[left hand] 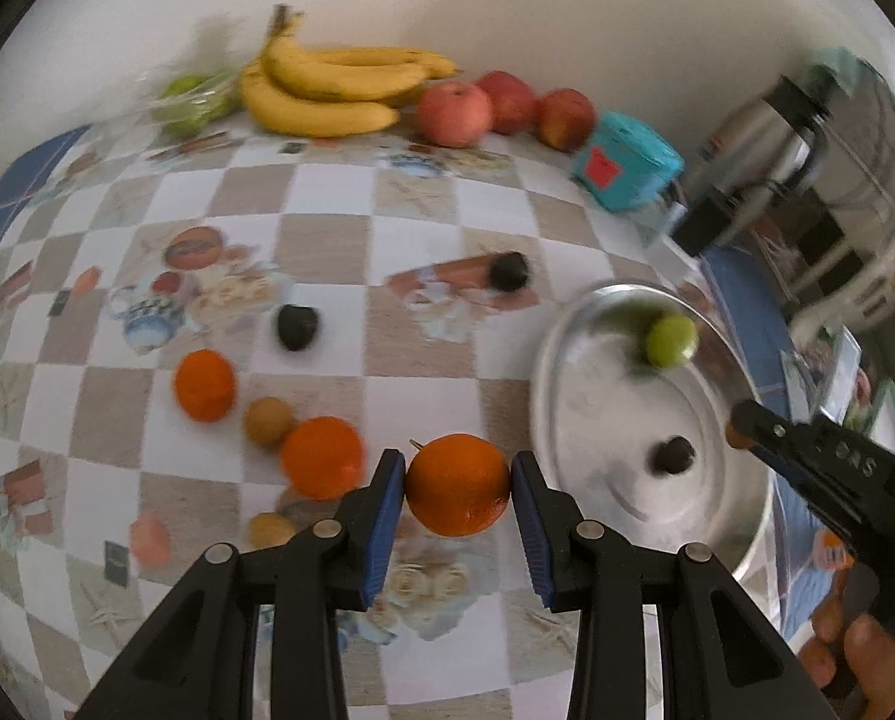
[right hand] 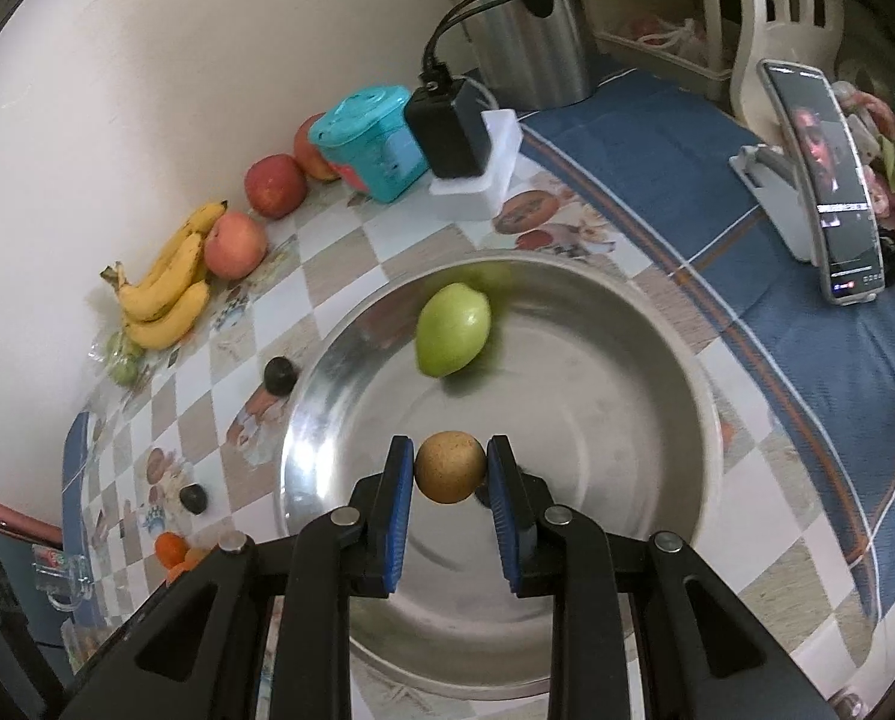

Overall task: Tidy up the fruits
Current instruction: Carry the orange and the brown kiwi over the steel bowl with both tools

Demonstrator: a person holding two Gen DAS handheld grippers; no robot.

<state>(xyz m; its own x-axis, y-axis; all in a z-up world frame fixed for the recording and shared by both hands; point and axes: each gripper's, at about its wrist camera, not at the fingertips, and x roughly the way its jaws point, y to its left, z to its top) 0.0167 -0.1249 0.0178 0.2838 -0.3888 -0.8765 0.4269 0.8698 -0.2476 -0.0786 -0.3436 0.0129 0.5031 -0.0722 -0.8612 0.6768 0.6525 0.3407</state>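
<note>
The left tool [left hand: 456, 483] clamps a round orange fruit [left hand: 456, 485]; the right tool [right hand: 451, 468] clamps a small brown round fruit [right hand: 451, 467] above the shiny steel bowl [right hand: 639, 396], lower centre.

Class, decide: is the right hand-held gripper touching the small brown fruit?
Touching. The right wrist view shows both blue pads of the right hand-held gripper pressed against the small brown fruit, no gap.

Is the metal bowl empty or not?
Not empty. The metal bowl holds a green fruit, and the left wrist view shows a small dark fruit inside.
</note>
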